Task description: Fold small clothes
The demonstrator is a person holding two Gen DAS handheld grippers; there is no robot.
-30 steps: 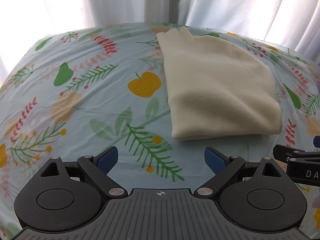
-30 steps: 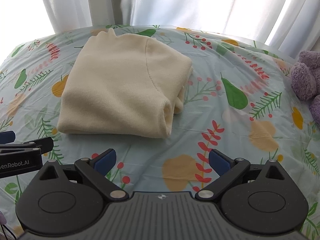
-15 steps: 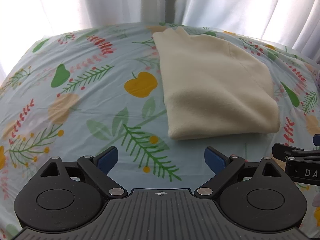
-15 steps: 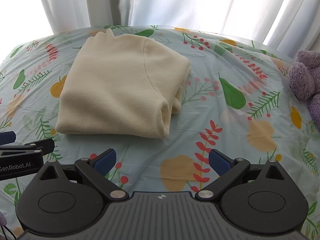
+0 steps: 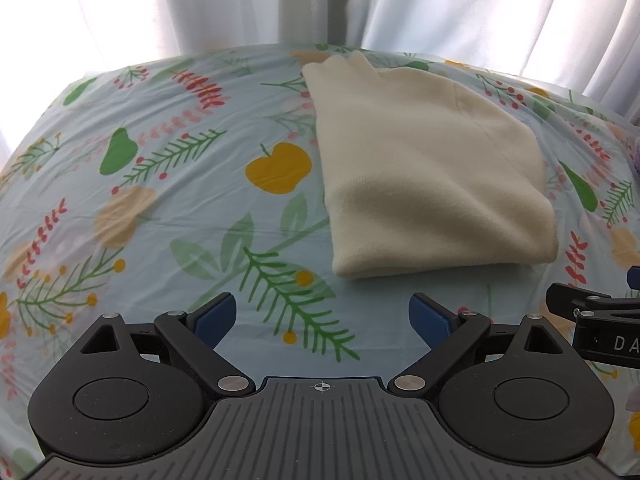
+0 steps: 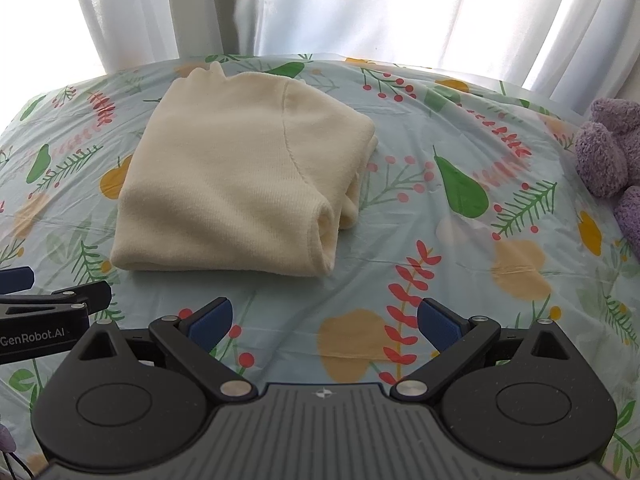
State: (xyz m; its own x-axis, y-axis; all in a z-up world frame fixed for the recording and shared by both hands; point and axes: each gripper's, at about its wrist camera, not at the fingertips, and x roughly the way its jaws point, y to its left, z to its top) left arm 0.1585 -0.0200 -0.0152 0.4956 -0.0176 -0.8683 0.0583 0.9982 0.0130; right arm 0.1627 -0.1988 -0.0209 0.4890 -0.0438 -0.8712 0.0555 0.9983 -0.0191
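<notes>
Left wrist view: left tongs (image 5: 322,316) released, empty; right tongs (image 6: 325,318) likewise. Folded cream knit sweater (image 5: 432,176) just ahead of both, on fruit-print plastic-covered worktop (image 5: 160,216). Risk: snagging loose right-side layers (image 6: 352,200) could undo fold; slick cover lets bundle slide.

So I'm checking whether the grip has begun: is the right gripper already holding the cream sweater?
No, the right gripper is open over the bare tablecloth, short of the folded sweater.

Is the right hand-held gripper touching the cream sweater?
Apart. The right wrist view shows bare tablecloth between the open right hand-held gripper and the cream sweater.
</notes>
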